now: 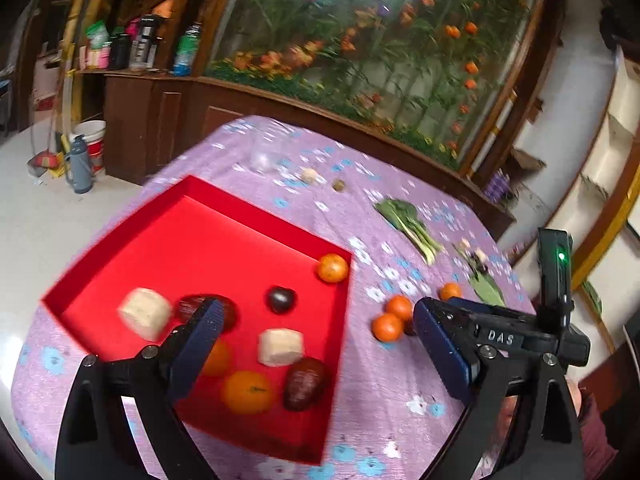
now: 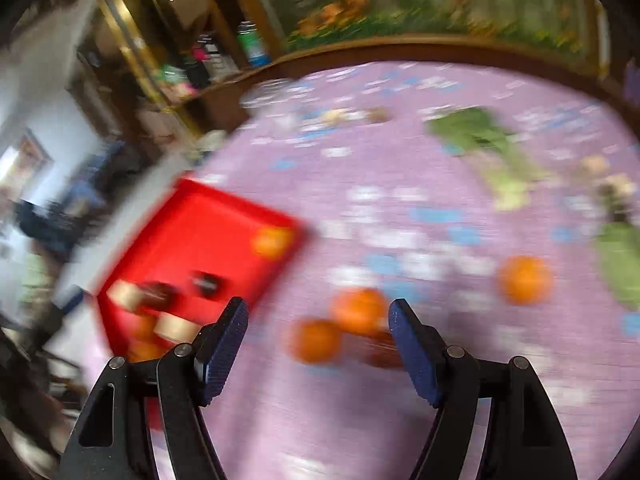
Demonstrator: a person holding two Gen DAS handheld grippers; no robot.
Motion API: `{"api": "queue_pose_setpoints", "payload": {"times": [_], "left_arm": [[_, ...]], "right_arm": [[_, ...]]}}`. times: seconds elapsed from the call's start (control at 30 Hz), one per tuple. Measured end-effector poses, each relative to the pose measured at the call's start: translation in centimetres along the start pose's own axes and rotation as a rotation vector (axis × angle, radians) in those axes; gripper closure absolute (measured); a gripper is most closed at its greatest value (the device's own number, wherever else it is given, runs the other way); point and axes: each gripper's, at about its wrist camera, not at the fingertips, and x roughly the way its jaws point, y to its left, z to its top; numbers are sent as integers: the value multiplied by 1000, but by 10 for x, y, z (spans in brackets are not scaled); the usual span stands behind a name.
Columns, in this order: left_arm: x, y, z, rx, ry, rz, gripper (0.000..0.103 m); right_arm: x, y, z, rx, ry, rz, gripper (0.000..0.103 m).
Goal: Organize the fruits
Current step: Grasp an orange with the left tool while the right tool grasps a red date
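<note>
Left claw (image 1: 316,344) is hanging over the near part of the red tray (image 1: 224,196), fingers spread wide apart with nothing between them. The tray is sitting on the desk (image 1: 384,364), which is wearing a purple flowered cloth. Lying inside the tray: a tangerine (image 1: 333,267) in the far right corner, a small dark plum (image 1: 281,299), two pale blocks (image 1: 145,313), a large orange (image 1: 248,392) and a dark reddish fruit (image 1: 306,383) near the front; another dark fruit is showing partly behind the left finger.

Right claw (image 2: 318,344) is pointing down at the cloth to the right of the tray, fingers standing apart and gripping nothing. The right wrist view is blurring heavily. Three loose oranges are lying on the cloth outside the tray: two touching as a pair (image 2: 358,310) just ahead of the right claw, a third (image 2: 526,280) further right. A dark item beside the pair cannot be identified. Leafy greens (image 1: 404,218) are lying farther back on the desk.
</note>
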Motion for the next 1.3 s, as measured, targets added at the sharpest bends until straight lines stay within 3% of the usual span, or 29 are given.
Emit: {"api": "queue_pose_setpoints", "payload": {"times": [0.1,0.23,0.5,0.7,0.73,0.77,0.8,0.87,1.03,1.13,1.17,1.2,1.3], "left_arm": [[18,-26,-7,60,46,-20,8],[39,-53,-11,152,93,-8,11],[90,-83,-13,279,202,27,21],[132,-98,-20,379,288,50,22],[138,-100,-21,389,300,51,24],[144,-101,-23,397,319,48,33],[149,-101,-24,403,339,46,51],[158,-102,-29,418,363,78,71],[158,-104,-33,406,348,92,71],[159,-106,-34,378,330,91,63],[157,-107,-34,378,328,99,63],[155,-108,-35,376,326,109,73],[143,-104,-35,311,323,45,72]], "right_arm": [[-7,-15,-22,-27,17,-74,27],[6,-12,-38,-82,42,-140,43],[17,-14,-37,-75,11,-142,61],[-6,-45,-46,-6,-25,-186,65],[-10,-51,-49,6,-28,-188,66],[-12,-54,-51,16,-28,-184,66],[-10,-57,-50,21,-26,-180,66],[-9,-62,-51,38,-20,-167,66],[-8,-64,-51,44,-24,-151,66],[-9,-65,-52,49,-27,-146,67],[-9,-65,-51,53,-28,-143,68],[-9,-66,-51,58,-28,-138,68],[-12,-67,-52,73,-26,-112,71]]}}
